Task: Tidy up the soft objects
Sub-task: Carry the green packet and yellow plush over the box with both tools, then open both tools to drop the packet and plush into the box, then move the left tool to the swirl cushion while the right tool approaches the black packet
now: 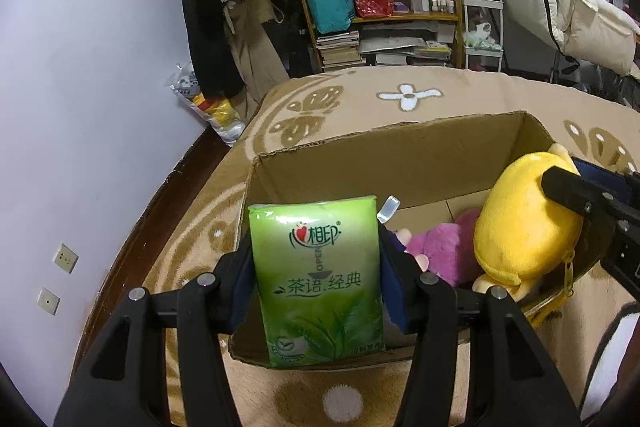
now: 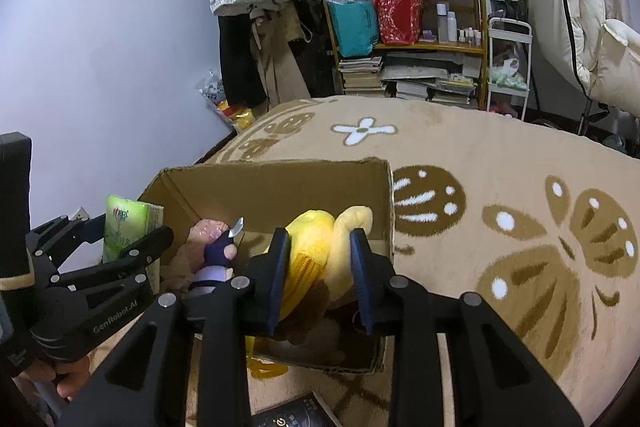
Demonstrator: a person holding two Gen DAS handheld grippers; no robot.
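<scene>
Our left gripper (image 1: 318,279) clamps an upright green tissue pack (image 1: 318,283) over the near-left corner of the cardboard box (image 1: 400,163). Our right gripper (image 2: 320,275) pinches a yellow plush toy (image 2: 316,251) above that box, where a pink plush (image 1: 444,251) lies on the floral blanket (image 2: 500,155).

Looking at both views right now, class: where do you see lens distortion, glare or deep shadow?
Left wrist view: the fisheye bends the wall and cardboard box; the green tissue pack in the left tongs stays sharp, its wrapper faintly shiny. Right wrist view: dark corners frame the picture, and deep shadow fills the box beneath the yellow plush held by the right tongs.
</scene>
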